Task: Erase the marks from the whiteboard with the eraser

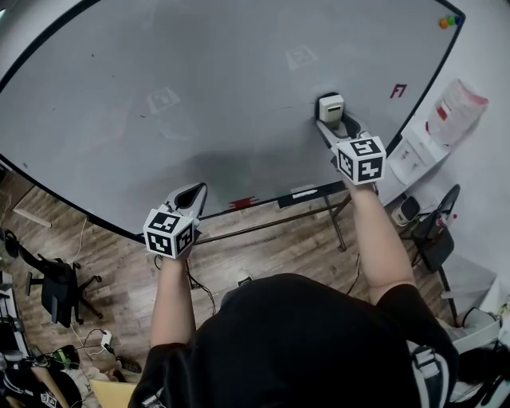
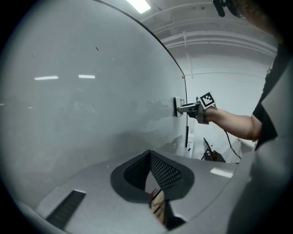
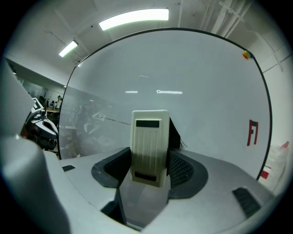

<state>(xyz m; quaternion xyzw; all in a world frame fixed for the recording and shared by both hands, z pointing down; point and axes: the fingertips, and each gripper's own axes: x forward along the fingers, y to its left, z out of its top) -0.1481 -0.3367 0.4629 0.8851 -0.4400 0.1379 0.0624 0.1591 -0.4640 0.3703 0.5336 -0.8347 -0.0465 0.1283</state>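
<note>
A big whiteboard [image 1: 199,80] fills the head view, leaning away from me. My right gripper [image 1: 336,126] is shut on a cream eraser [image 1: 331,107], which is pressed flat against the board at the right. In the right gripper view the eraser [image 3: 149,141] stands upright between the pads [image 3: 183,169]. A red mark [image 1: 398,91] sits further right on the board and shows as the red mark [image 3: 253,132] beside the eraser. My left gripper [image 1: 191,194] hangs by the board's lower edge, jaws together and holding nothing. Its own view shows the left gripper [image 2: 149,171] and the bare whiteboard [image 2: 68,114].
Small magnets [image 1: 450,21] cling to the board's top right corner. Red scribbles [image 1: 241,203] lie near the bottom edge by the tray [image 1: 307,194]. A black office chair [image 1: 56,283] stands on the wooden floor at left, another chair [image 1: 434,231] and a plastic bag [image 1: 454,107] at right.
</note>
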